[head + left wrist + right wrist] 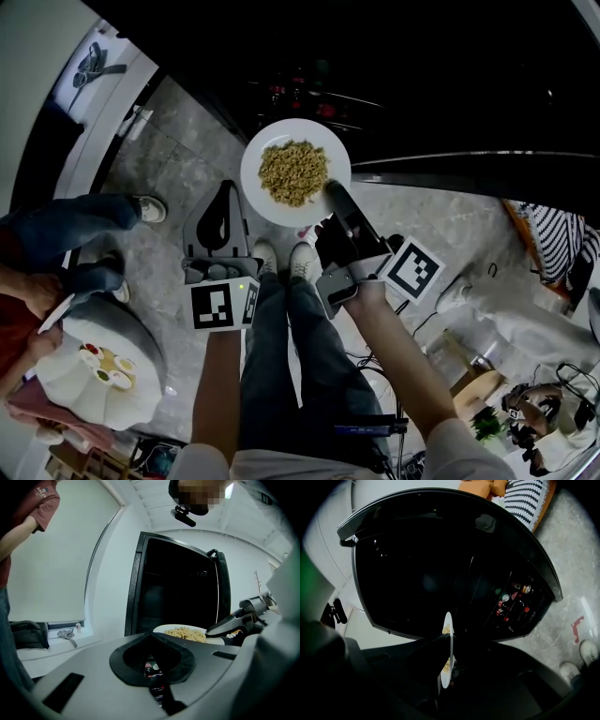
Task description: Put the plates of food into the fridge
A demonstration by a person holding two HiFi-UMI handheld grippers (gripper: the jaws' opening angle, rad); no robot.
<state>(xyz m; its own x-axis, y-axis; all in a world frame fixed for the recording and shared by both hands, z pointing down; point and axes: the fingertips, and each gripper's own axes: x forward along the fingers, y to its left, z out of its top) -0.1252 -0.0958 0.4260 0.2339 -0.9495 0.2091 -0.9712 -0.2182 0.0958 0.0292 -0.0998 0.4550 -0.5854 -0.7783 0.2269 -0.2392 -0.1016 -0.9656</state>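
A white plate point(295, 172) heaped with yellowish noodles is held level in front of the dark open fridge point(422, 84). My right gripper point(333, 194) is shut on the plate's near right rim. In the right gripper view the plate point(448, 623) shows edge-on between the jaws of the right gripper point(449, 644). My left gripper point(224, 192) hangs to the left of the plate and just below it, shut on nothing. From the left gripper point(153, 637) I see the plate point(183, 633) and the right gripper point(236, 619) ahead, before the fridge point(178, 583).
Bottles point(513, 599) stand in the fridge's door racks. A seated person point(56, 244) at the left has a white dish of food point(98, 375) beside them. My own shoes point(281, 258) stand on the grey stone floor. A striped cloth point(553, 234) and cables lie at the right.
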